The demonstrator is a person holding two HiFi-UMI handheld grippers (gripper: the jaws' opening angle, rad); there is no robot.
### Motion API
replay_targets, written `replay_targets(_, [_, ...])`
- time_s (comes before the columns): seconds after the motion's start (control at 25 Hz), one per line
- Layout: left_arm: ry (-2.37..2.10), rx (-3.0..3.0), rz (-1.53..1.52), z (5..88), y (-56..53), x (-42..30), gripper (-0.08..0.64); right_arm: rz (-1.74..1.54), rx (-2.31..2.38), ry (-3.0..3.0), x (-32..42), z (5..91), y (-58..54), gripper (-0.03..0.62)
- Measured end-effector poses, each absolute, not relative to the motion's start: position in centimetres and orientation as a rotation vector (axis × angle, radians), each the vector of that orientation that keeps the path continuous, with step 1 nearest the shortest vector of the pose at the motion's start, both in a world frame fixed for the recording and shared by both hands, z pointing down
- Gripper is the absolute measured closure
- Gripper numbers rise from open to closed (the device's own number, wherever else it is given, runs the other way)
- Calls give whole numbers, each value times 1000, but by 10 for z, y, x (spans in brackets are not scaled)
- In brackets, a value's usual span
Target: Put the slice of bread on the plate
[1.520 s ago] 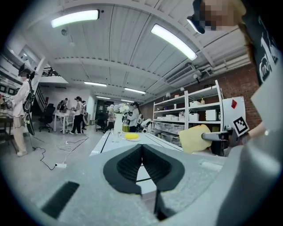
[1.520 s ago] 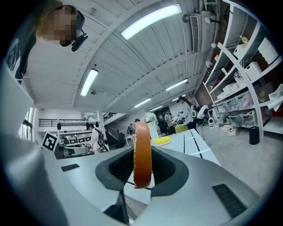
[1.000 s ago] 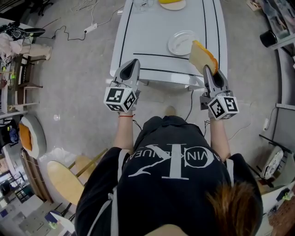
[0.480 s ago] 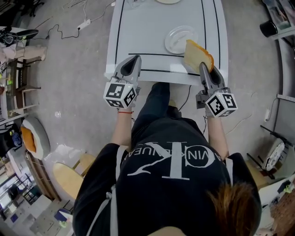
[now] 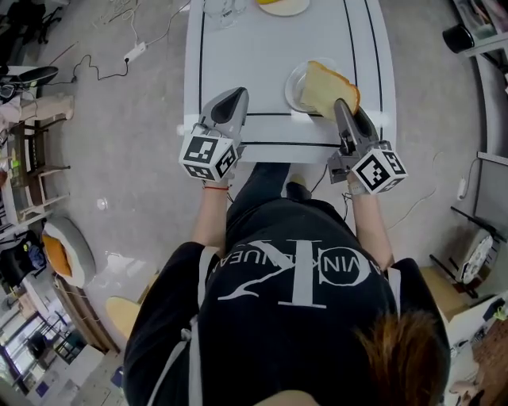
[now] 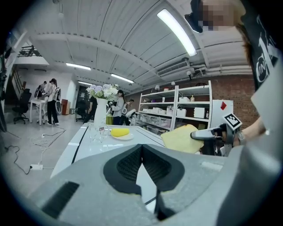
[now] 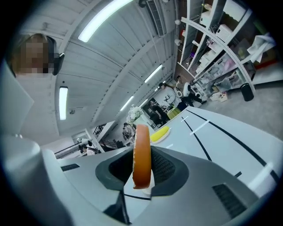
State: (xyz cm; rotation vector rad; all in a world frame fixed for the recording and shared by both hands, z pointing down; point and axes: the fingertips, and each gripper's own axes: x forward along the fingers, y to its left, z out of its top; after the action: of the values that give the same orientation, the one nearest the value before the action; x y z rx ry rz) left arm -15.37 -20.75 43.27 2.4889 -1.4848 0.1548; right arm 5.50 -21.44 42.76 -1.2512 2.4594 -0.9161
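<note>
A slice of bread (image 5: 327,86) with a brown crust is clamped by its edge in my right gripper (image 5: 340,106), which is shut on it. It hangs over the right part of a white plate (image 5: 294,82) near the front of the white table (image 5: 262,55). In the right gripper view the slice (image 7: 141,154) stands edge-on between the jaws of my right gripper (image 7: 142,174). My left gripper (image 5: 236,97) hovers over the table's near left edge, shut and holding nothing. In the left gripper view its pads (image 6: 142,148) meet at the tip, and the bread (image 6: 181,137) shows at the right.
At the table's far end stand a plate with yellow food (image 5: 284,5), a glass (image 5: 222,9) and a vase of flowers (image 6: 101,110). Cables and a power strip (image 5: 131,51) lie on the floor to the left. Shelving (image 6: 185,106) and people stand beyond.
Both grippers have moved forward over the table's near edge. The bread went from the plate's right side to over the plate, and now lies flatter.
</note>
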Motion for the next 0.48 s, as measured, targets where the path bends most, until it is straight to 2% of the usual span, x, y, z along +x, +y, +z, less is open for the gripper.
replay_targets(0.48, [-1420, 2488, 187, 446, -248, -165, 549, -1207, -1225, 2320, 23, 456, -258, 497])
